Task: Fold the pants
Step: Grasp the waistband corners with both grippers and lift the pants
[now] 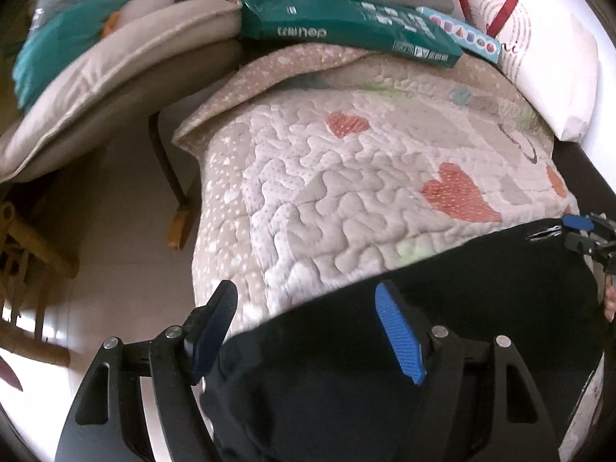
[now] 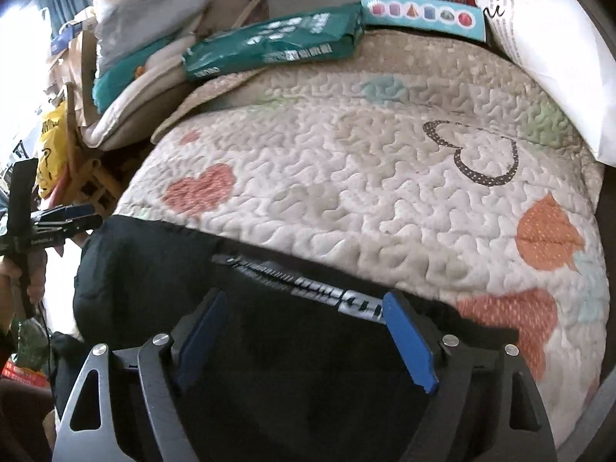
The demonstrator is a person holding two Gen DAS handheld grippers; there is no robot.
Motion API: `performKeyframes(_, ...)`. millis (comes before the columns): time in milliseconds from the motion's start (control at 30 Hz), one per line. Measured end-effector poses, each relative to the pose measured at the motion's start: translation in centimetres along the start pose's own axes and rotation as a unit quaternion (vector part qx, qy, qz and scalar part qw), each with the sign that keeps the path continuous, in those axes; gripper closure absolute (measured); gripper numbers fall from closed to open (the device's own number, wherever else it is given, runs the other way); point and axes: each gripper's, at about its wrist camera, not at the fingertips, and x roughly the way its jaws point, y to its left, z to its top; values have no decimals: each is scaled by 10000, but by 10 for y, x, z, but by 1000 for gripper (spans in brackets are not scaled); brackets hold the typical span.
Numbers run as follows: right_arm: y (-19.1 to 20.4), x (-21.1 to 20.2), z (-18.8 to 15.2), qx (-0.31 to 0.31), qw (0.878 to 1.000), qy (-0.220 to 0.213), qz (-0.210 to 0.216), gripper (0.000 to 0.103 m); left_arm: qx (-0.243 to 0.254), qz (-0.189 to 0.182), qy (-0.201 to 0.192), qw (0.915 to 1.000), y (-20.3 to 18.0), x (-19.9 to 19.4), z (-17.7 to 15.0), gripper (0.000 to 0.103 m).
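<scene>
Pants (image 1: 385, 346) along quilt's (image 1: 327, 192) near edge

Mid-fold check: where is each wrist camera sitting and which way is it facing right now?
Left wrist: rides the left gripper, angled down over black pants and quilt; right gripper at right edge.
Right wrist: rides the right gripper, angled down at the pants' printed strip; left gripper and a hand at left.
Shared: pants, quilt, green pack.
</scene>
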Motion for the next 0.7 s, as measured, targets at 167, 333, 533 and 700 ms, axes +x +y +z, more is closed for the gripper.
performKeyframes(167,-6,21,7,-290,9994,153,-97,16,428,-286,199,9985,-3,22,0,26)
performKeyframes(333,-6,27,14,-379,9992,136,-56,16,531,-532,229,9969,-2,20,-5,36)
performKeyframes(533,-10,26,13,-367,9992,124,101,16,856,-816,408,9921,-4,4,-12,87)
performKeyframes(700,-10,24,15,-498,9985,190,114,19,1104,-556,420,9914,-15,7,-13,80)
